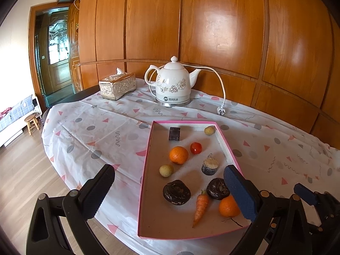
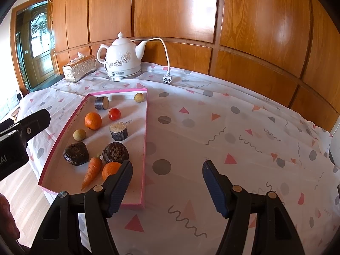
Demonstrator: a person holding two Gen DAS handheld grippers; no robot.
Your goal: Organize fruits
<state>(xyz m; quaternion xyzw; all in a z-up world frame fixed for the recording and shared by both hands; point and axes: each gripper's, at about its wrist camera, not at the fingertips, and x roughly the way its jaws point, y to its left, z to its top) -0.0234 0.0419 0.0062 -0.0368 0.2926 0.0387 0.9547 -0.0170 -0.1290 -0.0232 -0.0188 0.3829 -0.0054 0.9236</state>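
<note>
A pink-rimmed shallow box (image 1: 146, 155) (image 2: 145, 140) lies on the table. In it are two oranges (image 1: 179, 154) (image 1: 228, 206), a small red tomato (image 1: 196, 148), two pale round fruits (image 1: 166, 170) (image 1: 209, 130), a carrot (image 1: 200, 207), two dark water chestnuts (image 1: 176, 191) (image 1: 217, 188) and two cut sugarcane pieces (image 1: 210, 166) (image 1: 174, 133). My left gripper (image 1: 170, 193) is open, above the box's near end. My right gripper (image 2: 167, 182) is open and empty, over the cloth beside the box's right rim, its left finger (image 2: 119, 188) over the near orange (image 2: 110, 170).
A white electric kettle (image 1: 173, 84) with a loose cord and plug (image 1: 221, 111) and a tissue box (image 1: 117, 86) stand at the table's back by the wood-panelled wall. The table's left edge drops to the floor; a stool (image 1: 32, 121) stands there.
</note>
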